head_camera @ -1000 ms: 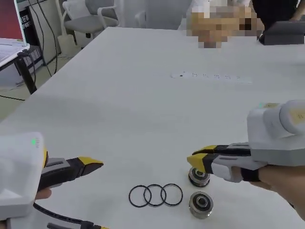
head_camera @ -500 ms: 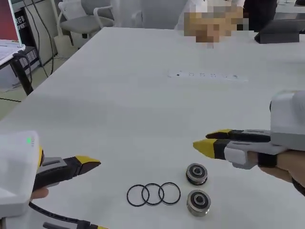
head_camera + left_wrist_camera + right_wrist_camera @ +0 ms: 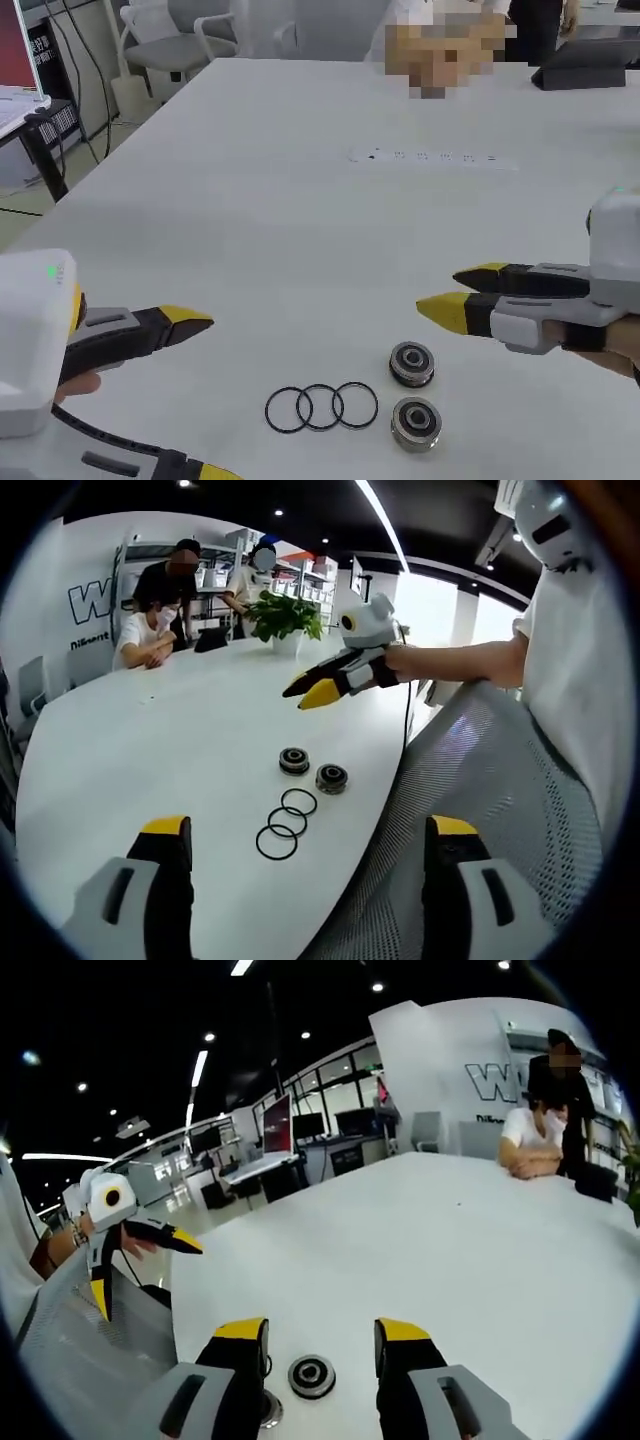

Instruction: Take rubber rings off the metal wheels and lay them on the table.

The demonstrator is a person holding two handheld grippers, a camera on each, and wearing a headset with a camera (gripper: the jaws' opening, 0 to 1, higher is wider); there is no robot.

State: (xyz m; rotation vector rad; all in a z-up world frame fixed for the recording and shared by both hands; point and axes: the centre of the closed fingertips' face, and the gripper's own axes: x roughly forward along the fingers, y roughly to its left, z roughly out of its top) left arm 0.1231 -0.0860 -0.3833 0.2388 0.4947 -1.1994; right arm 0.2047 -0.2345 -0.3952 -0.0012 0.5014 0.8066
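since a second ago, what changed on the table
The right hand-held gripper drew back from the far metal wheel, up and to the right, and now hangs open with nothing in it. The far wheel, the near wheel, the rubber rings and the open left hand-held gripper stayed put.

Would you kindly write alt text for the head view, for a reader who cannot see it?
Three rubber rings lie in an overlapping row on a white table, beside two metal wheels. The open left gripper and open right gripper hover at either side, holding nothing.
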